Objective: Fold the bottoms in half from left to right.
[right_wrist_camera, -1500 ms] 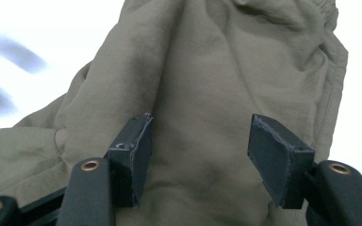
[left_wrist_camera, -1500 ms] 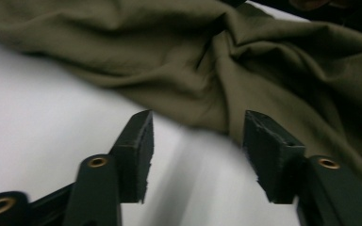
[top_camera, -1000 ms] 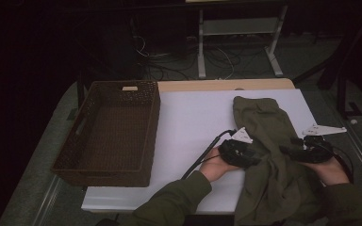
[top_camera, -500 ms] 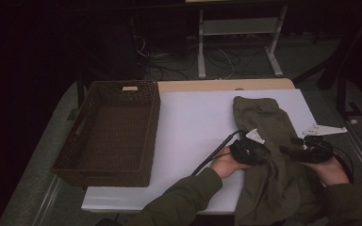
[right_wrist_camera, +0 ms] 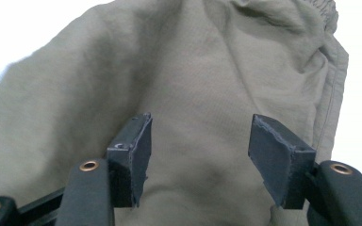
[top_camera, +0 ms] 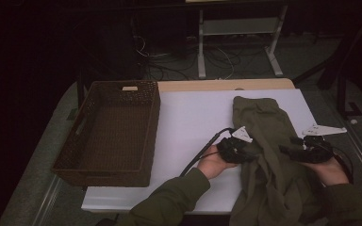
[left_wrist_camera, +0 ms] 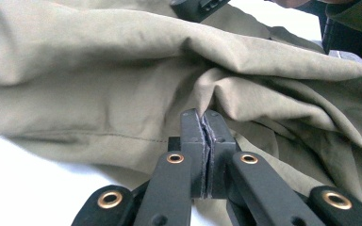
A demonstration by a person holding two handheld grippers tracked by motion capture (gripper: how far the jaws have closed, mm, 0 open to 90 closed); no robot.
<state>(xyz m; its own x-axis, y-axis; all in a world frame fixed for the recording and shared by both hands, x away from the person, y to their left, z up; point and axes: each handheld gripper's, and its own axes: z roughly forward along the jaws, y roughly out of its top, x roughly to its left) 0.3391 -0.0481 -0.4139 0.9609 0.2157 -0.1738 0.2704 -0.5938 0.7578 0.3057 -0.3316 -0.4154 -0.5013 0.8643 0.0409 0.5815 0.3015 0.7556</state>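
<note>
Judging by the present layout, the work is at an early stage: one olive-green garment (top_camera: 268, 155), apparently trousers with an elasticated waistband at the far end, lies rumpled on the right half of the white table top (top_camera: 193, 122), its near part spilling over the table's front edge toward the person. It is neither smoothed nor folded, and the brown wicker basket (top_camera: 92, 169) on the left side of the table, well apart from the cloth, holds nothing. The left gripper (left_wrist_camera: 201, 120) has just been closing and now stands shut, its pads pinching a small ridge of the fabric at the garment's left edge; in the left gripper view the cloth puckers upward directly from the closed tips. The right gripper (right_wrist_camera: 200, 141) hovers over the garment's right side with its jaws held at a moderate gap, cloth visible between and beyond them but not pressed by either pad. What appears to remain is a second grip by the right gripper, the straightening or folding of the cloth, and possibly its transfer to the basket. Count: one garment, one basket, one table top, two grippers, each held in one hand, with one grey three-cornered plate (top_camera: 324, 130) seen on the right one.
</note>
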